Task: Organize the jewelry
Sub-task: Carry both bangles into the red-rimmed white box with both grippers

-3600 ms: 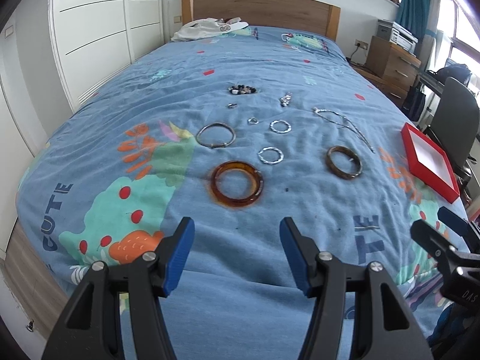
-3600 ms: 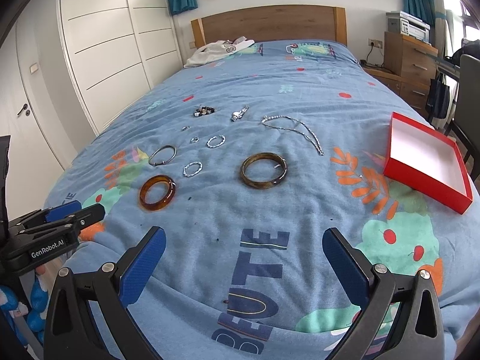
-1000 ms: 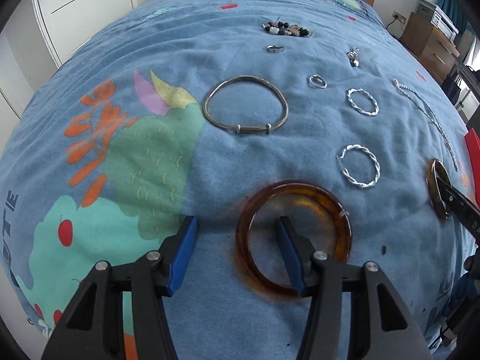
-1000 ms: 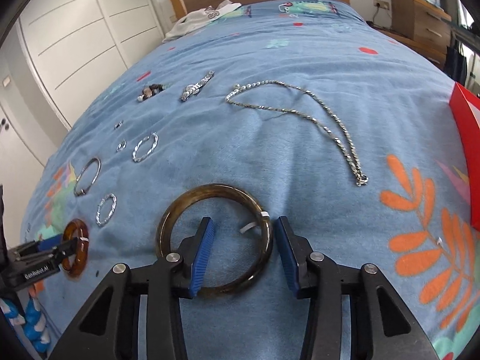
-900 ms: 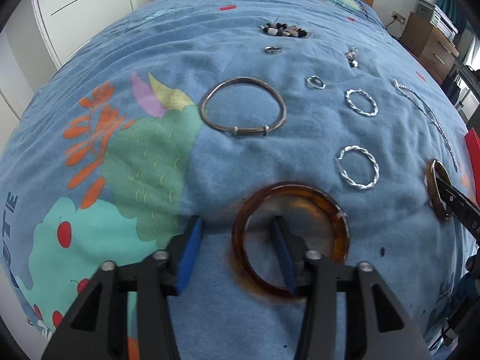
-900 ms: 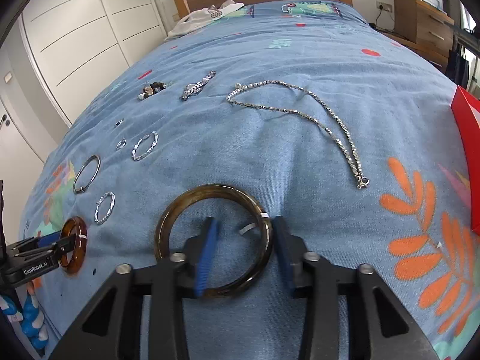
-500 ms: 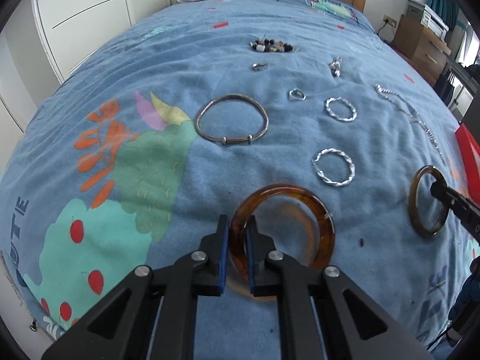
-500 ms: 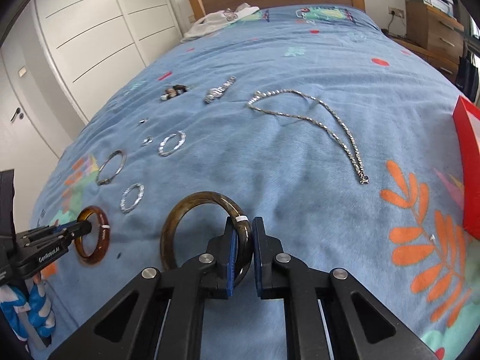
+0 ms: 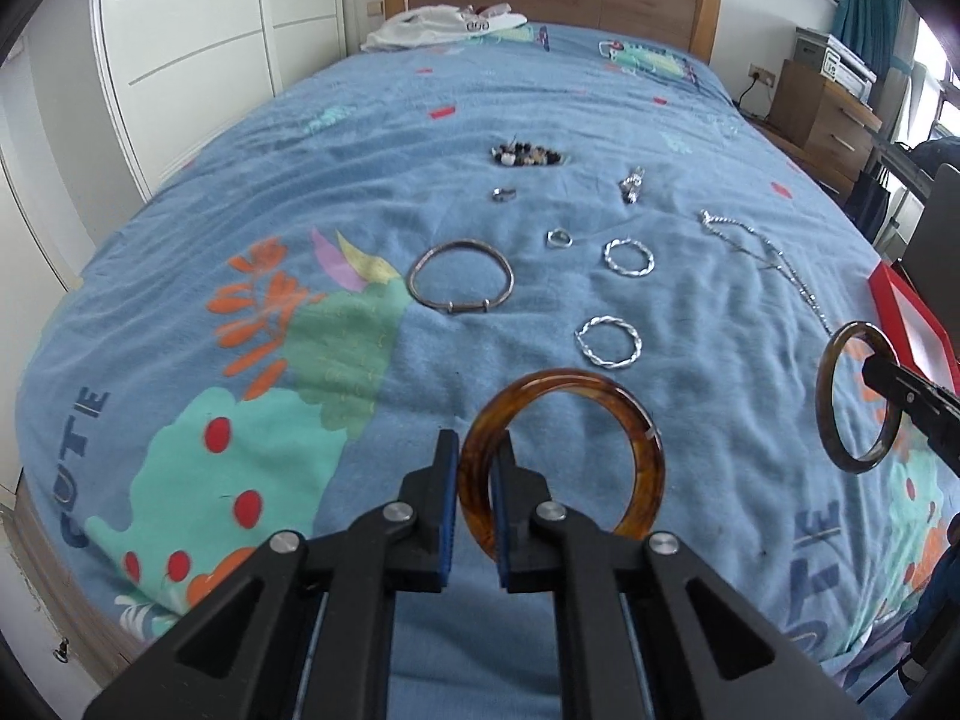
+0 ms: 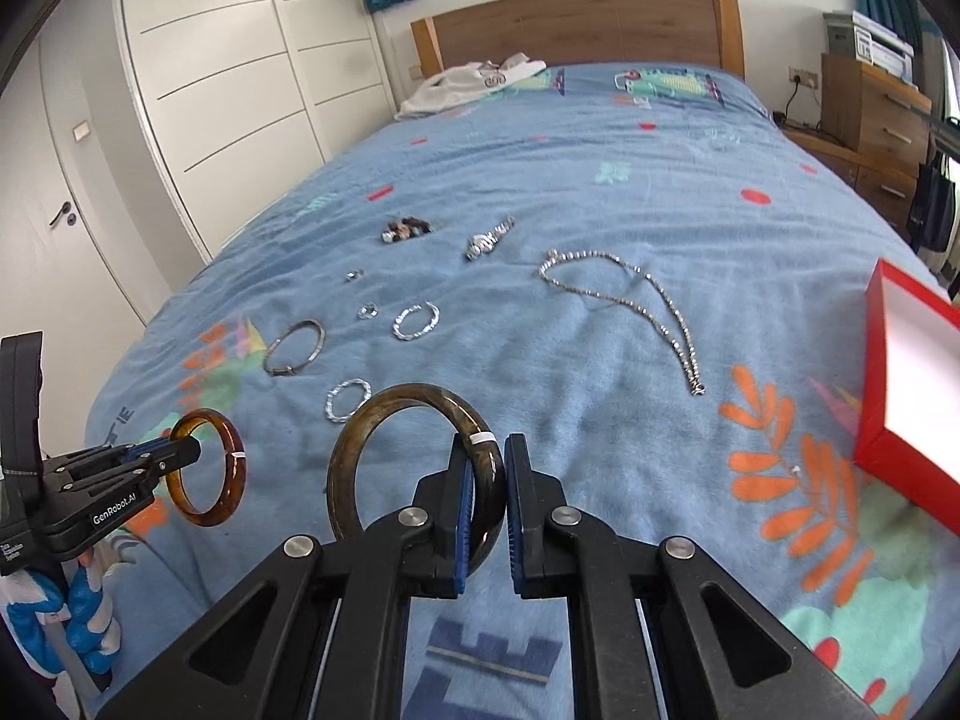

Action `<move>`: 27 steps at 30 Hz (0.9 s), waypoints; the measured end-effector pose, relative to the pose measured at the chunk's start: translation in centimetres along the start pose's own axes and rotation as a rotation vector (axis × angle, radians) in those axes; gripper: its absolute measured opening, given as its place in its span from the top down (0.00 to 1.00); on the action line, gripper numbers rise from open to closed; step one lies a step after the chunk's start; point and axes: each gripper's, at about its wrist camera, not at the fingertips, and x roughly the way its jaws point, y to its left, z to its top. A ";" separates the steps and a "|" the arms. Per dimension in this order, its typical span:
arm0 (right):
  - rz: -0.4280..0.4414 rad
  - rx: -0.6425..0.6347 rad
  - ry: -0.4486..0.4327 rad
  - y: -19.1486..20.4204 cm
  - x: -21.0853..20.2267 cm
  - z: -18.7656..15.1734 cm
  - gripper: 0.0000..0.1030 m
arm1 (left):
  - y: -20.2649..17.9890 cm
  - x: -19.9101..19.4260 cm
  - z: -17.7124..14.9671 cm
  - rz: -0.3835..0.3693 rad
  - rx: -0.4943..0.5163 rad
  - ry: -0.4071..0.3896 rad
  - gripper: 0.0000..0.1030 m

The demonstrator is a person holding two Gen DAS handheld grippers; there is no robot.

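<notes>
My left gripper [image 9: 477, 480] is shut on the rim of an amber bangle [image 9: 630, 420] and holds it above the blue bedspread; it also shows in the right wrist view [image 10: 231, 462]. My right gripper [image 10: 485, 480] is shut on a dark brown bangle [image 10: 384, 414], lifted off the bed; it also shows at the right of the left wrist view [image 9: 831, 372]. On the bed lie a thin metal bangle [image 9: 461, 282], two twisted silver rings [image 9: 608, 342], small rings, a bead cluster [image 9: 528, 154], a watch [image 10: 489, 240] and a silver necklace [image 10: 636, 288].
An open red box [image 10: 882, 420] with white lining sits on the bed at the right. White clothing [image 10: 474, 84] lies by the wooden headboard. White wardrobe doors line the left; a wooden dresser [image 10: 870, 114] stands at the right.
Both grippers closed on their bangles and lifted them off the bedspread. Both have pulled back and up, so more of the bed shows.
</notes>
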 end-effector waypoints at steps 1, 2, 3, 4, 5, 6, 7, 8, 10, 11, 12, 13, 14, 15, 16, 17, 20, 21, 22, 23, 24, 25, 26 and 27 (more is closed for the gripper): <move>0.000 -0.002 -0.005 0.1 -0.5 -0.1 0.90 | 0.0 -0.6 -0.1 0.002 0.001 -0.010 0.91; -0.001 -0.004 -0.011 0.3 -1.0 -0.1 0.90 | 0.0 -1.3 -0.1 -0.001 0.004 -0.022 0.91; -0.002 -0.007 -0.018 0.5 -1.6 -0.1 0.90 | -0.1 -1.9 -0.1 -0.004 0.008 -0.032 0.91; -0.004 -0.010 -0.025 0.6 -2.3 -0.2 0.90 | -0.2 -2.3 -0.1 -0.006 0.012 -0.040 0.91; -0.006 -0.009 -0.030 0.7 -2.7 -0.2 0.90 | -0.3 -2.9 -0.2 -0.010 0.017 -0.049 0.91; -0.008 -0.007 -0.038 0.7 -3.4 -0.3 0.90 | -0.5 -3.5 -0.1 -0.016 0.021 -0.058 0.91; -0.013 -0.004 -0.046 0.6 -4.1 -0.4 0.90 | -0.8 -4.1 -0.1 -0.024 0.027 -0.068 0.91; -0.017 -0.003 -0.052 0.5 -4.6 -0.5 0.90 | -1.1 -4.5 0.0 -0.031 0.032 -0.074 0.91; -0.029 0.005 -0.065 0.0 -5.8 -0.6 0.90 | -2.0 -5.5 0.3 -0.052 0.046 -0.088 0.91; -0.036 0.014 -0.073 -0.5 -6.7 -0.8 0.90 | -2.5 -5.9 0.5 -0.064 0.053 -0.092 0.91; -0.042 0.022 -0.079 -0.9 -7.3 -0.9 0.90 | -3.1 -6.3 0.7 -0.076 0.061 -0.096 0.91; -0.049 0.030 -0.085 -1.4 -7.9 -1.0 0.90 | -4.1 -6.7 1.0 -0.094 0.075 -0.099 0.91; -0.061 0.041 -0.095 -2.2 -8.8 -1.1 0.90 | -4.7 -6.8 1.2 -0.105 0.081 -0.100 0.91; -0.068 0.049 -0.101 -2.8 -9.3 -1.2 0.90 | -5.6 -7.0 1.5 -0.121 0.092 -0.101 0.91; -0.077 0.061 -0.109 -3.5 -10.0 -1.3 0.90 | -6.6 -7.2 1.8 -0.140 0.103 -0.101 0.91; -0.091 0.075 -0.118 -4.6 -10.8 -1.4 0.90 | -7.7 -7.4 2.2 -0.162 0.115 -0.101 0.91; -0.133 0.108 -0.138 -7.5 -12.7 -1.4 0.90 | -11.7 -7.6 3.4 -0.233 0.159 -0.092 0.91; -0.148 0.119 -0.144 -8.5 -13.1 -1.4 0.90 | -13.1 -7.5 3.8 -0.253 0.177 -0.088 0.91; -0.163 0.130 -0.150 -9.6 -13.6 -1.3 0.90 | -14.3 -7.5 4.1 -0.269 0.192 -0.085 0.91; -0.186 0.146 -0.158 -11.1 -14.3 -1.2 0.90 | -16.1 -7.3 4.5 -0.291 0.217 -0.083 0.91; -0.203 0.156 -0.163 -12.2 -14.8 -1.1 0.90 | -17.7 -7.2 5.0 -0.308 0.237 -0.081 0.91; -0.221 0.168 -0.168 -13.3 -15.2 -1.0 0.90 | -19.0 -7.0 5.3 -0.323 0.253 -0.078 0.91; -0.245 0.183 -0.174 -15.0 -15.7 -0.8 0.90 | -21.0 -6.8 5.8 -0.347 0.275 -0.074 0.91; -0.262 0.194 -0.177 -16.1 -15.9 -0.6 0.90 | -22.7 -6.6 6.2 -0.365 0.296 -0.073 0.91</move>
